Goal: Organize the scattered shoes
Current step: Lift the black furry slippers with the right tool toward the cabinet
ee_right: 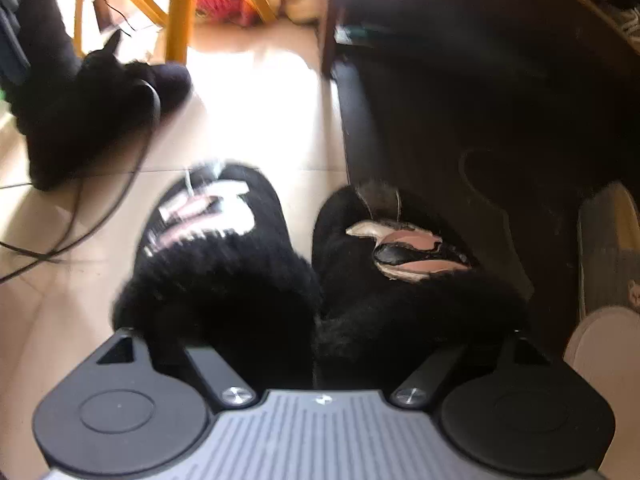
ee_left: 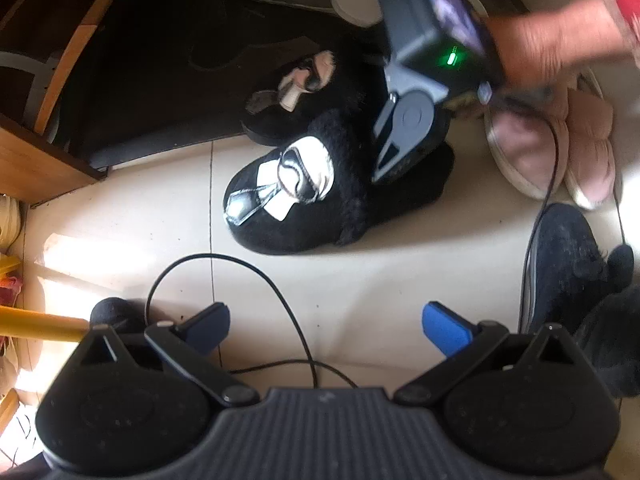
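Left wrist view: the right hand-held gripper [ee_left: 390, 160] reaches into the near black slipper [ee_left: 320, 200], beside its mate [ee_left: 312, 96] at the cabinet [ee_left: 48, 160]; its grip is hidden. The left hand-held gripper [ee_left: 326, 328] hangs wide open, empty. Likely pairing them; alignment matters.

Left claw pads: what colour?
Blue. The left claw pads show best in the left wrist view, open over pale tile.

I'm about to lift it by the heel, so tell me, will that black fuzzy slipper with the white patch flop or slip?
The black fuzzy slipper looks plush, so it probably compresses and sags. Its fur should resist slipping. The right gripper sits at its heel.
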Action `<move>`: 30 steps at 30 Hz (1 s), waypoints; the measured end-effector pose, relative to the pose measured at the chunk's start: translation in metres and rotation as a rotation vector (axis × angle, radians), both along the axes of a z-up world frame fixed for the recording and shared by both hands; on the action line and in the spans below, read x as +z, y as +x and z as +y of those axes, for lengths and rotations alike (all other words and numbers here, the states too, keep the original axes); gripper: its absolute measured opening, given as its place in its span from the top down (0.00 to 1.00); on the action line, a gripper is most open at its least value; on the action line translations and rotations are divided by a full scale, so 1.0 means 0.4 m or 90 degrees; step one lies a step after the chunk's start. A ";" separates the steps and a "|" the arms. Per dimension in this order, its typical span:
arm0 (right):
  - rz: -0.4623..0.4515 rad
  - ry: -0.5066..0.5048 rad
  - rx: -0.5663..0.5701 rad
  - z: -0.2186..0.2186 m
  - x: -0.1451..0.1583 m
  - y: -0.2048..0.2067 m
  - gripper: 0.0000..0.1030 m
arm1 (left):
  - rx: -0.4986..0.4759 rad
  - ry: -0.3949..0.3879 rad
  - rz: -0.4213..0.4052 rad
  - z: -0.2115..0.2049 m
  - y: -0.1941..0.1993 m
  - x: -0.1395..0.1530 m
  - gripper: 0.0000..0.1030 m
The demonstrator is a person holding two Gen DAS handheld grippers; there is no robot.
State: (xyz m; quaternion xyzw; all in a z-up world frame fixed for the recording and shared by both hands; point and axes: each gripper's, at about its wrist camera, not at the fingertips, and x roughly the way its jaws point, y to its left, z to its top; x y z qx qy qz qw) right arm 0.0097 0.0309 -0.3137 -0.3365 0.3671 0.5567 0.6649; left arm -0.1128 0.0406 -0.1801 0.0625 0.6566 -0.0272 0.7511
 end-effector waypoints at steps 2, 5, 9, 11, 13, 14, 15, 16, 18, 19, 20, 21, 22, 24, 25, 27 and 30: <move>0.030 -0.009 -0.014 0.003 -0.001 0.009 0.49 | 0.002 0.003 -0.002 0.002 0.001 0.002 0.00; 0.078 -0.026 -0.044 0.017 0.010 0.029 0.71 | 0.005 0.007 -0.005 0.004 0.003 0.004 0.00; 0.116 -0.038 -0.070 0.028 0.028 0.058 0.74 | 0.008 0.013 -0.008 0.008 0.004 0.008 0.00; 0.119 -0.034 -0.072 0.028 0.045 0.064 0.74 | 0.008 0.018 -0.010 0.009 0.004 0.011 0.00; 0.120 -0.032 -0.072 0.025 0.067 0.070 0.74 | 0.013 0.015 -0.013 0.011 0.007 0.016 0.00; 0.119 -0.032 -0.071 0.022 0.083 0.073 0.74 | 0.012 0.013 -0.016 0.011 0.009 0.018 0.00; 0.117 -0.032 -0.071 0.019 0.099 0.076 0.74 | 0.012 0.011 -0.019 0.010 0.010 0.021 0.00; 0.115 -0.033 -0.068 0.018 0.113 0.076 0.74 | 0.009 0.012 -0.021 0.008 0.011 0.023 0.00; 0.112 -0.038 -0.062 0.016 0.133 0.073 0.74 | 0.005 0.017 -0.026 0.004 0.012 0.025 0.00; 0.110 -0.040 -0.058 0.019 0.139 0.070 0.74 | 0.005 0.016 -0.026 0.005 0.014 0.024 0.00; 0.107 -0.043 -0.054 0.023 0.143 0.065 0.74 | 0.007 0.013 -0.029 0.006 0.015 0.026 0.00; 0.104 -0.045 -0.050 0.026 0.151 0.061 0.74 | 0.009 0.010 -0.032 0.008 0.018 0.027 0.00; 0.099 -0.046 -0.047 0.027 0.165 0.058 0.74 | 0.009 0.010 -0.033 0.010 0.019 0.026 0.00; 0.092 -0.045 -0.047 0.020 0.192 0.060 0.74 | 0.008 0.008 -0.041 0.010 0.021 0.029 0.00; 0.088 -0.044 -0.048 0.016 0.207 0.062 0.74 | 0.007 0.007 -0.044 0.011 0.021 0.031 0.00; 0.083 -0.040 -0.051 0.016 0.235 0.062 0.74 | 0.005 0.003 -0.052 0.008 0.023 0.037 0.00; 0.075 -0.033 -0.051 0.014 0.277 0.059 0.74 | 0.000 0.000 -0.068 0.005 0.027 0.051 0.00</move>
